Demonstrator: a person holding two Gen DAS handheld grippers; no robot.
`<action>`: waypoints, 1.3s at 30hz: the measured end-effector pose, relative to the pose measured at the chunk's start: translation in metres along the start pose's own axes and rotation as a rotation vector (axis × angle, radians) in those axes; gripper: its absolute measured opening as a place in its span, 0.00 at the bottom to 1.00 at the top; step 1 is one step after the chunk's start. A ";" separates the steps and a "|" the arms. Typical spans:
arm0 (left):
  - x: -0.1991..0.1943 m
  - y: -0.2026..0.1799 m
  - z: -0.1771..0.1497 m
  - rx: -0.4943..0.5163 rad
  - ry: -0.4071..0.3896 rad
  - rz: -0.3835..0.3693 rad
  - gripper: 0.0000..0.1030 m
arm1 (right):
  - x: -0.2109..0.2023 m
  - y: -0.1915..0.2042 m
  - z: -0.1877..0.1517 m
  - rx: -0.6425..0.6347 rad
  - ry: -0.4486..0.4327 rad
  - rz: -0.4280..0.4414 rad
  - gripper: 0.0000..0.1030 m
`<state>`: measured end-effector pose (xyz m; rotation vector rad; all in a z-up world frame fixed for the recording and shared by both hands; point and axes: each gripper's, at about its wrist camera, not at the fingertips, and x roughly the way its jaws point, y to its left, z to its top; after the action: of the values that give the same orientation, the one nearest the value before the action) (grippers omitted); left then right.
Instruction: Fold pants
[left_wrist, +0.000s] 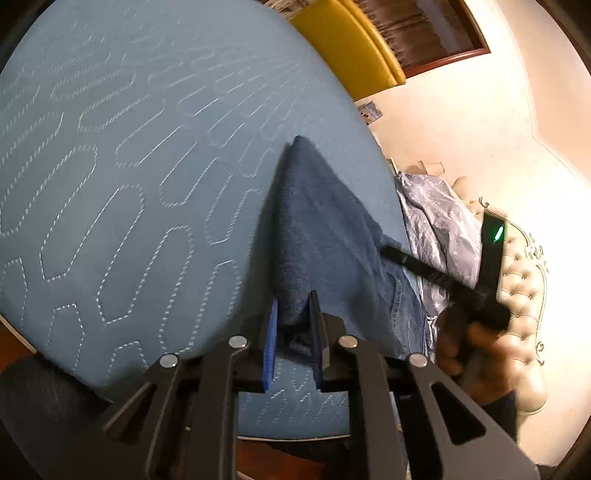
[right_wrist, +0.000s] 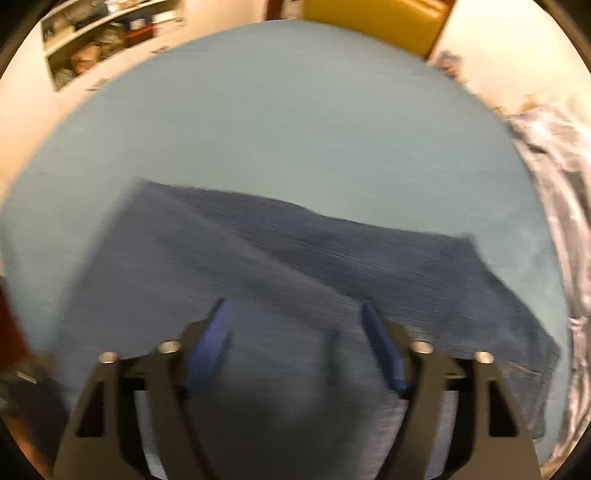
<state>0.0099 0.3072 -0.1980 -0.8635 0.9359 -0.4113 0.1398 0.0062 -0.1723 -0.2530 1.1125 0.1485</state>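
Blue denim pants (left_wrist: 325, 236) lie on a light blue quilted bed cover (left_wrist: 129, 184). My left gripper (left_wrist: 293, 314) is shut on a bunched edge of the pants and lifts the cloth into a peak. In the right wrist view, which is motion-blurred, the pants (right_wrist: 295, 258) spread flat across the cover (right_wrist: 295, 122). My right gripper (right_wrist: 295, 306) is open and empty just above the near part of the pants. The right gripper's black body and the hand that holds it (left_wrist: 476, 306) show at the right of the left wrist view.
A yellow padded headboard (left_wrist: 354, 48) stands at the bed's far end. A star-printed grey quilt (left_wrist: 439, 229) is heaped at the bed's right side, beside a cream tufted seat (left_wrist: 524, 288). A shelf with clutter (right_wrist: 103, 40) hangs on the far left wall.
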 end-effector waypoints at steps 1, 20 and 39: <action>0.000 -0.005 -0.001 0.017 -0.008 0.012 0.14 | -0.006 0.014 0.011 -0.006 0.015 0.043 0.72; 0.004 -0.088 -0.035 0.265 -0.108 0.203 0.13 | 0.056 0.129 0.057 -0.096 0.216 -0.029 0.43; 0.058 -0.108 -0.047 0.251 -0.154 0.252 0.10 | 0.033 0.098 0.059 -0.071 0.151 0.090 0.22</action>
<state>0.0083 0.1821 -0.1573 -0.5320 0.8180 -0.2345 0.1813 0.1167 -0.1897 -0.2813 1.2703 0.2528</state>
